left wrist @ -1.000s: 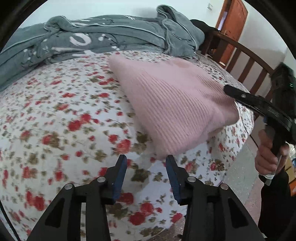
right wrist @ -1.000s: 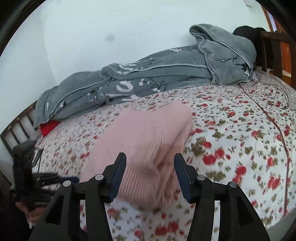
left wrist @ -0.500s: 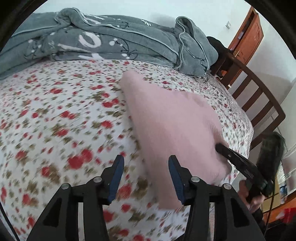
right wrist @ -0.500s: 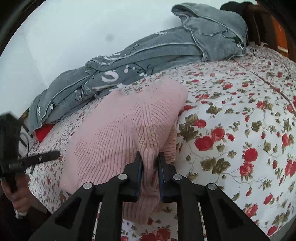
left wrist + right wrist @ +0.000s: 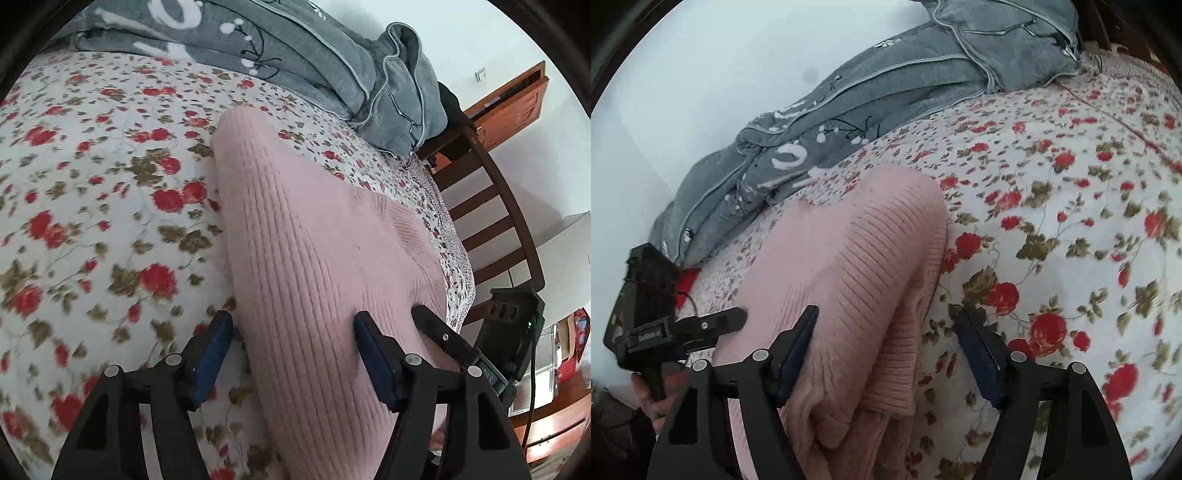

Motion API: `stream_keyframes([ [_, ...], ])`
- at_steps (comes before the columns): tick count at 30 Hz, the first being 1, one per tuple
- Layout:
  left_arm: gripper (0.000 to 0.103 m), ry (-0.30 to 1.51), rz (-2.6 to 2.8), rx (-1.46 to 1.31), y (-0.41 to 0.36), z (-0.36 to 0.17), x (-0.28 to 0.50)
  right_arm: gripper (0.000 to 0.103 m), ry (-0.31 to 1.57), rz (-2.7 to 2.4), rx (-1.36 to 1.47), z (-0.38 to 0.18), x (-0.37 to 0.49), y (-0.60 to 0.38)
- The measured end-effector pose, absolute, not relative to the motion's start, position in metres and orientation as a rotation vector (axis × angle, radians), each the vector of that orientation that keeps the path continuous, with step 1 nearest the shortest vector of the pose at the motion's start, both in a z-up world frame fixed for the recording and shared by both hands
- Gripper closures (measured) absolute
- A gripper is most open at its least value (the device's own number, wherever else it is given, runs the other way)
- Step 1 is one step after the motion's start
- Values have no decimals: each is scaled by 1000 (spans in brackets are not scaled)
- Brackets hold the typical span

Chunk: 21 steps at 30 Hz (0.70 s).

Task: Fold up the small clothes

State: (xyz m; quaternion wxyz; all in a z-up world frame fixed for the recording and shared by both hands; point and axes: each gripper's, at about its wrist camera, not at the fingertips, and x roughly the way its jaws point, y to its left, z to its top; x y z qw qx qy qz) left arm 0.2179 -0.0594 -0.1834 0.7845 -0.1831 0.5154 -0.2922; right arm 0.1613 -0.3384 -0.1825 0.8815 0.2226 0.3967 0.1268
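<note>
Both the left hand-held gripper point(image 5: 291, 330) and right hand-held gripper point(image 5: 886, 326) are opening, straddling the pink sweater point(image 5: 314, 251).

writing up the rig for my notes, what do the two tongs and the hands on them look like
Both tongs are matte black plastic: two angular fingers with silver screw heads and dark blue pads. The left tongs and right tongs look alike. Seen from the right wrist, the left unit has a boxy black body, small white lettering, and a thin black cable. The hand on its grip is mostly hidden.
</note>
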Motion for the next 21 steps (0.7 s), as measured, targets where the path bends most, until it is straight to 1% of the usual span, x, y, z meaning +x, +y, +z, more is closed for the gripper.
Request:
stream_keyframes([
  [1, 46, 1104, -640, -395, -62, -184, 219, 30, 820, 270, 447, -183, 161, -337],
  [4, 51, 1094, -637, -402, -70, -185, 227, 32, 828, 265, 424, -182, 164, -333],
  [6, 54, 1112, -627, -441, -67, -185, 230, 41, 839, 288, 414, -181, 168, -326],
  [7, 58, 1113, -630, -461, -63, -184, 230, 41, 848, 319, 425, -182, 171, -324],
  [8, 60, 1108, -638, -473, -61, -182, 230, 46, 853, 341, 439, -183, 174, -324],
  [9, 61, 1101, -647, -472, -57, -179, 228, 55, 858, 365, 463, -184, 176, -326],
  [12, 64, 1065, -657, -441, -53, -167, 223, 65, 843, 379, 531, -174, 174, -329],
  [17, 65, 993, -618, -400, -25, -134, 221, 69, 802, 365, 431, -144, 170, -292],
  [21, 65, 958, -548, -357, 12, -114, 226, 69, 799, 455, 526, -138, 190, -267],
])
